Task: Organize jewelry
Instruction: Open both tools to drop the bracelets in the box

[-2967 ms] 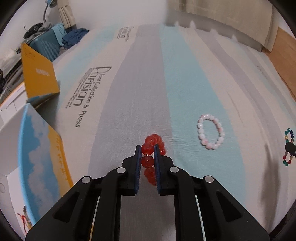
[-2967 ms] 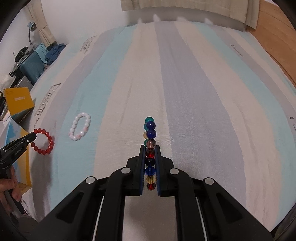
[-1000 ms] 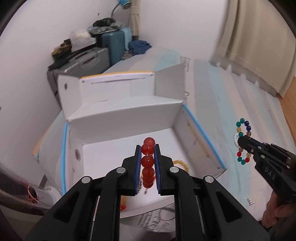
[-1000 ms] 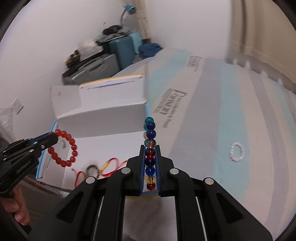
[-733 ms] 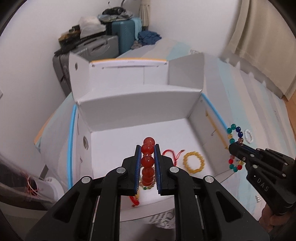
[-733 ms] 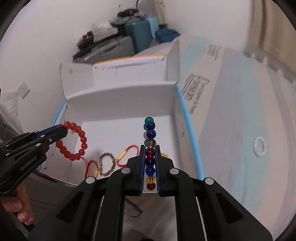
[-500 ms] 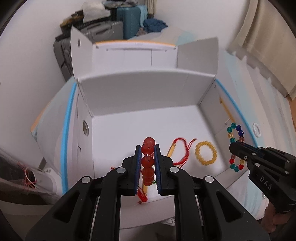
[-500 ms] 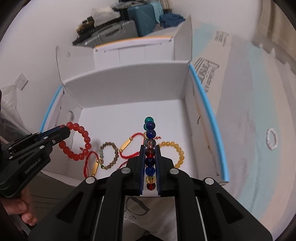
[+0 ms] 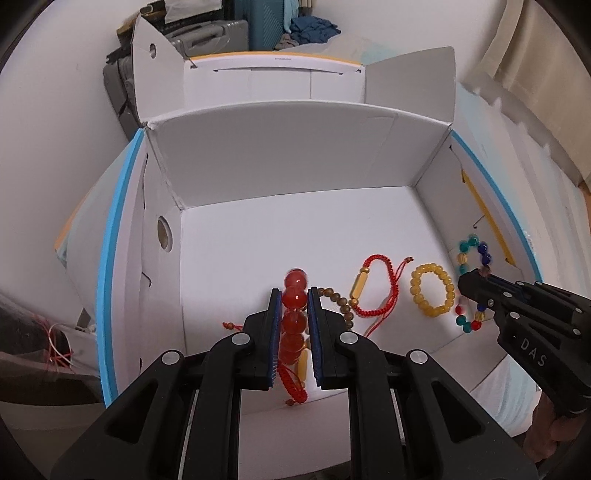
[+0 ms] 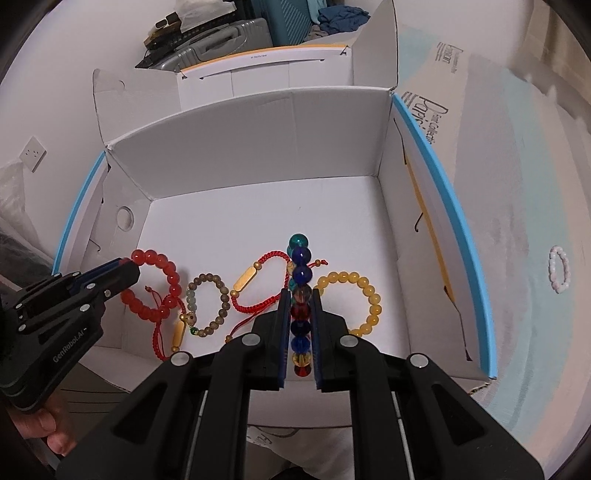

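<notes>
Over the box [image 10: 258, 122], left fingers [image 9: 275, 314] pinch red bracelet [image 9: 294, 295]; right fingers [image 10: 284, 317] pinch multicolored bracelet [image 10: 301, 273].

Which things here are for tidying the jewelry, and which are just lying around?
For the job:
red bead bracelet in left gripper
multicolor bead bracelet in right gripper
white box
pink bracelet on bed

Just lying around:
suitcases
blue clothes

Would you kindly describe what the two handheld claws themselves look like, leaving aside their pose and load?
Both are matte black plastic with angular linkage arms joined by round silver pivot pins. The fingers carry blue ribbed pads. The left claw bears white "GenRobot.AI" lettering on its side; the right claw reads "DAS". Bare hands grip the handles; no sleeves or cables are visible.
</notes>
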### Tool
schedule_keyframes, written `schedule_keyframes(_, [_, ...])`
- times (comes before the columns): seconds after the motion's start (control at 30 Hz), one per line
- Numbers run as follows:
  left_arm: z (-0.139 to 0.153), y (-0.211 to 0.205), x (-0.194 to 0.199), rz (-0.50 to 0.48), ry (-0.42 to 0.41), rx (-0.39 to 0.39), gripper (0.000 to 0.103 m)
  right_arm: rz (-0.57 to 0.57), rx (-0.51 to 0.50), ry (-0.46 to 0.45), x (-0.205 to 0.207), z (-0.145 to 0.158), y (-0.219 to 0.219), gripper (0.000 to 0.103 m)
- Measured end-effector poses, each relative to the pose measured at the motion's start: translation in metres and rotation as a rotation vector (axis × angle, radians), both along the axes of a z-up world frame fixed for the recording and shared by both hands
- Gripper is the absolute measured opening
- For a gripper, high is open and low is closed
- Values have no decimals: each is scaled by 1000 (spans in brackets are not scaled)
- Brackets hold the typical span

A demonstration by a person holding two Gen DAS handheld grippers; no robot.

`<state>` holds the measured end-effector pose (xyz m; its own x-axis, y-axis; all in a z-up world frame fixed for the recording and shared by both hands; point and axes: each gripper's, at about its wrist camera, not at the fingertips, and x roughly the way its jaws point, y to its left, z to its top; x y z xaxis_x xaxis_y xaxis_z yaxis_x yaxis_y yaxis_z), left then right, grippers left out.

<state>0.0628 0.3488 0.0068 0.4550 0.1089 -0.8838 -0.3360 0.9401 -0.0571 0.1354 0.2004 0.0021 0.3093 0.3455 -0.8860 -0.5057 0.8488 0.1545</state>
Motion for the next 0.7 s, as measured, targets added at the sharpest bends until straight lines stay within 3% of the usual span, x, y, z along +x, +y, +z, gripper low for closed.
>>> schedule_keyframes(0.2, [1,0,0,12,-1,31,15,-1,1,1,0,-2,2,12])
schedule_keyframes(0.23, [1,0,-1,13,1,34,19,-3,-1,1,0,-2,2,16])
schedule_keyframes(0.33, [4,2,-3,31,-8,43,36,-11,17,-3,-2,-1,-1,40])
schedule_keyframes(0.43, [7,3,-7,40,-18,52,42,-19,35,-10,-3,3,-4,53])
schedule_keyframes(0.67, [19,2,-17,54,-47,64,56,-27,60,-56,-11,18,-15,71])
schedule_keyframes(0.7, [20,1,-18,57,-51,67,62,-29,62,-65,-13,22,-17,75])
